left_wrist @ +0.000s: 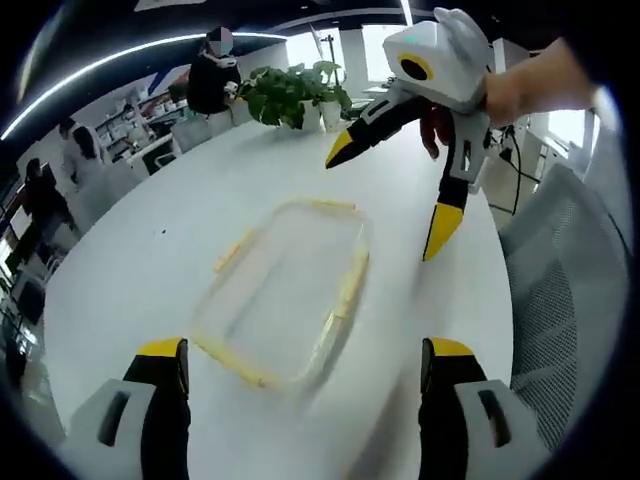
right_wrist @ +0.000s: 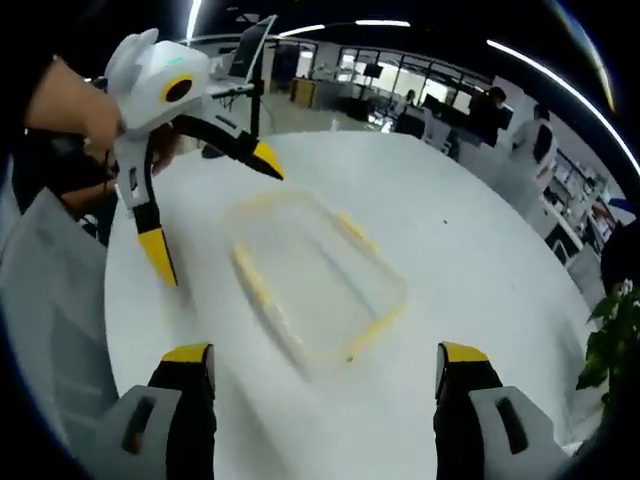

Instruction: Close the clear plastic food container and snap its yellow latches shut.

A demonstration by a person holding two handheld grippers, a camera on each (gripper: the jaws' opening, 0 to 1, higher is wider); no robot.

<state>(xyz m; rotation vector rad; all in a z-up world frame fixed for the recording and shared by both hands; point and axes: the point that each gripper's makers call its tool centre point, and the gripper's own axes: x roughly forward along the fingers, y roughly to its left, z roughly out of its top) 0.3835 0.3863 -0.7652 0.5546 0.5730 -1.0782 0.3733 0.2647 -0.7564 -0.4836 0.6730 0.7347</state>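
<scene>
Container (left_wrist: 285, 295) sits flat on the white table (left_wrist: 150, 260), roughly mid-table, lid looks already on it, though blur makes that hard to confirm. You hold both grippers above it, one on each side, touching nothing. Left gripper (left_wrist: 305, 365) is on the container's near side in the left gripper view, jaws wide apart and empty. Right gripper (left_wrist: 395, 200) hangs beyond the container's far corner, jaws also spread wide, empty. That straddle makes sense: my read is you're set to press down from both sides. Yellow latches (left_wrist: 350, 283) run along the container's edges; the frames are too smeared to show if any are snapped. The plant (left_wrist: 292, 93) is well beyond the container, near the table's far edge, out of your way.
</scene>
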